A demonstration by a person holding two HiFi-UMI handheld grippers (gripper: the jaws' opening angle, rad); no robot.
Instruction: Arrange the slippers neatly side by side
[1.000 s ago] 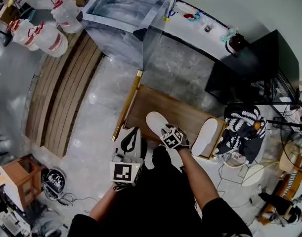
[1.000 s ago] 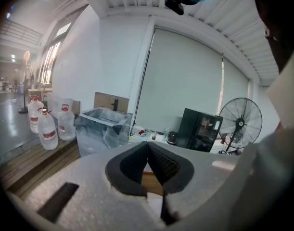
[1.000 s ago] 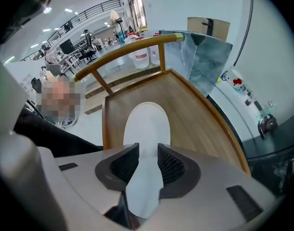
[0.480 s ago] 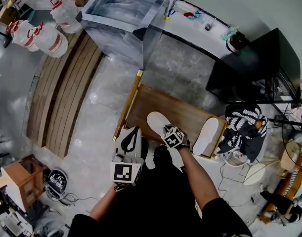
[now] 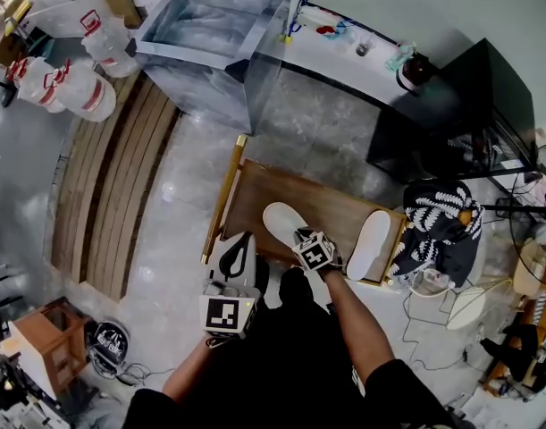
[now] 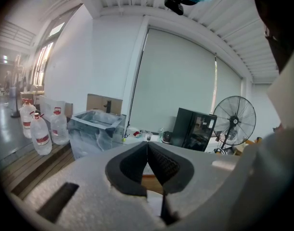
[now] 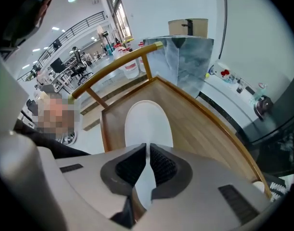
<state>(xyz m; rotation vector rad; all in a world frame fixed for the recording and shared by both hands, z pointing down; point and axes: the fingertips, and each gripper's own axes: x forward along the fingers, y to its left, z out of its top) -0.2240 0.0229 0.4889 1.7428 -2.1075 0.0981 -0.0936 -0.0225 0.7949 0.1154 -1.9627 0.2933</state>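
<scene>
Two white slippers lie on a low wooden platform (image 5: 335, 206). The left slipper (image 5: 278, 220) sits near its front left, the right slipper (image 5: 369, 244) at its right end, a wide gap between them. My right gripper (image 5: 300, 239) points steeply down at the left slipper's heel. Its jaws have just been closing and now pinch the slipper (image 7: 146, 121) at its heel edge, a white strip showing between the right gripper's (image 7: 147, 150) pads. My left gripper (image 5: 244, 239) hovers off the platform's front left corner, held nearly level. The left gripper (image 6: 147, 146) is shut with nothing in it.
A clear box (image 5: 210, 25) stands beyond the platform, with water bottles (image 5: 67, 83) and wooden slats (image 5: 112, 186) to the left. A black cabinet (image 5: 460, 114) and a black-and-white patterned bundle (image 5: 438, 226) are at the right. Cables lie on the floor there.
Both hands and both slippers keep their places. The right gripper stays at the left slipper's heel. Only the head view has shifted a little.
</scene>
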